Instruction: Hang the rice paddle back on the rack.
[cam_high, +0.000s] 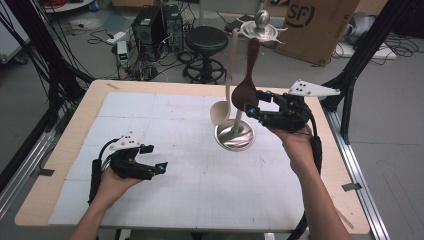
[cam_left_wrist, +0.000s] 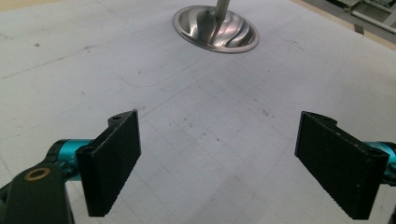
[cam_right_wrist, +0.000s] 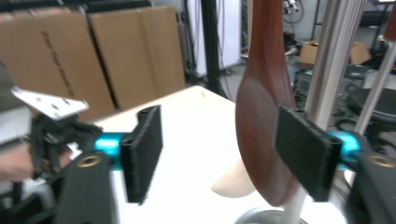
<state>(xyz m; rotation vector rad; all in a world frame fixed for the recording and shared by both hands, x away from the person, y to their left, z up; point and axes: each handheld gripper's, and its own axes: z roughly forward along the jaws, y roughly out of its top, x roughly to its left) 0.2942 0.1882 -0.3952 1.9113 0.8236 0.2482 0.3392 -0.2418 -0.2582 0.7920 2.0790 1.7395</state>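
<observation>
On the tabletop (cam_high: 165, 200), right of centre, stands one steel stand (cam_high: 235, 134): a round dished base with one upright post rising from it. Two spoons hang by that stand: one cream spoon (cam_high: 220, 112) on its left side, bowl down and near the base, and one dark brown wooden spoon (cam_high: 245, 92) just right of it, bowl level with the post. The dished base holds nothing but the post foot.

Two grippers. The right gripper (cam_high: 255, 103) is at the stand's right side, fingers (cam_right_wrist: 142, 149) spread wide around the brown spoon's bowl; in the right gripper view one pad lies against or just beside the bowl, the other is well apart, so no grip. The left gripper (cam_high: 154, 159) hovers well left of the stand and nearer the person, fingers (cam_left_wrist: 112, 163) wide open, holding nothing.

Tabletop: white gridded mat over light wood. Behind the stand, on the floor: one black stool (cam_high: 206, 42), computer towers (cam_high: 157, 27), one cardboard box (cam_high: 315, 25), loose cables.
</observation>
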